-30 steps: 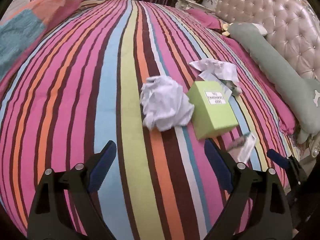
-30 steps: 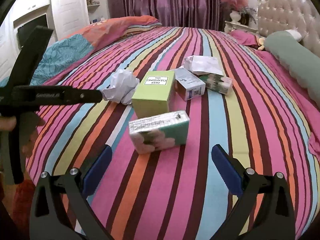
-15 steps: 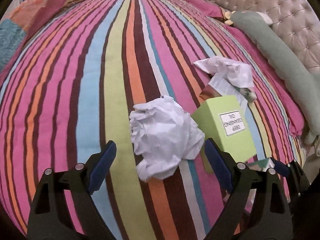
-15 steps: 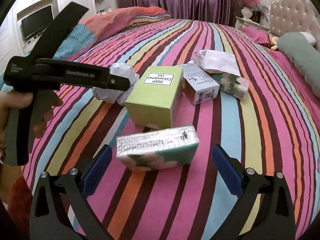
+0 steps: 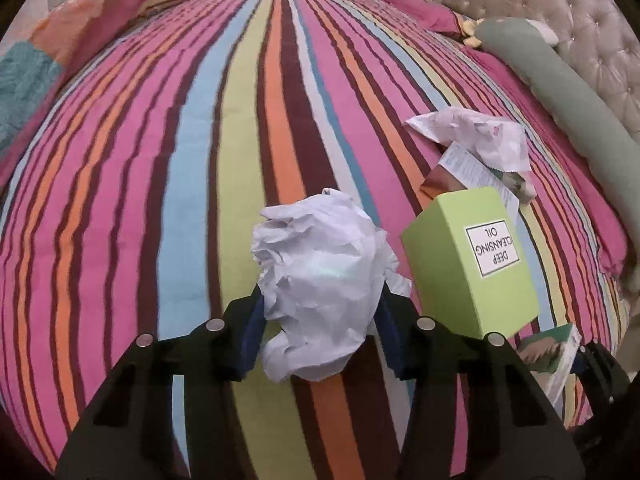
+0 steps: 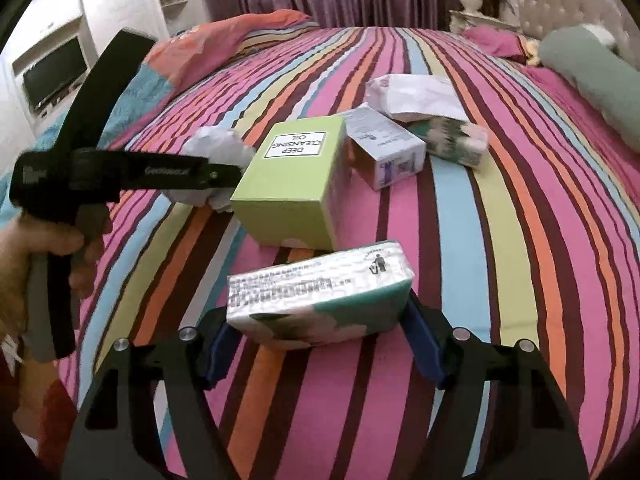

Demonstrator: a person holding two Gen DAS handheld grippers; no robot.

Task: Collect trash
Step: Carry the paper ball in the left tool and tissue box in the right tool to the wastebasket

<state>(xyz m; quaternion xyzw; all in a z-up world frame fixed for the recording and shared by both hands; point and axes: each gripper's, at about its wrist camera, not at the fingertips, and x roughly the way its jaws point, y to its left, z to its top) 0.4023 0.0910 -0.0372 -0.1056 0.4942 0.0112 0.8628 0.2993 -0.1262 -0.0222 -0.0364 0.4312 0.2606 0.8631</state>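
Trash lies on a striped bed. My left gripper is shut on a crumpled white paper ball; the ball shows partly behind the left gripper's body in the right wrist view. Beside it stands a green box labelled "Deep Cleansing Oil", also in the right wrist view. My right gripper has its jaws around the ends of a teal and white tissue pack, pads touching it. Farther back lie a small white carton, a white wrapper and another tissue pack.
The striped bedspread covers the whole bed. A long green bolster and a tufted headboard lie at the right. A folded orange and teal quilt sits at the far left. White cabinets with a television stand beyond.
My left gripper moved forward and closed on the paper ball. My right gripper moved forward and narrowed until its pads met the ends of the teal tissue pack.
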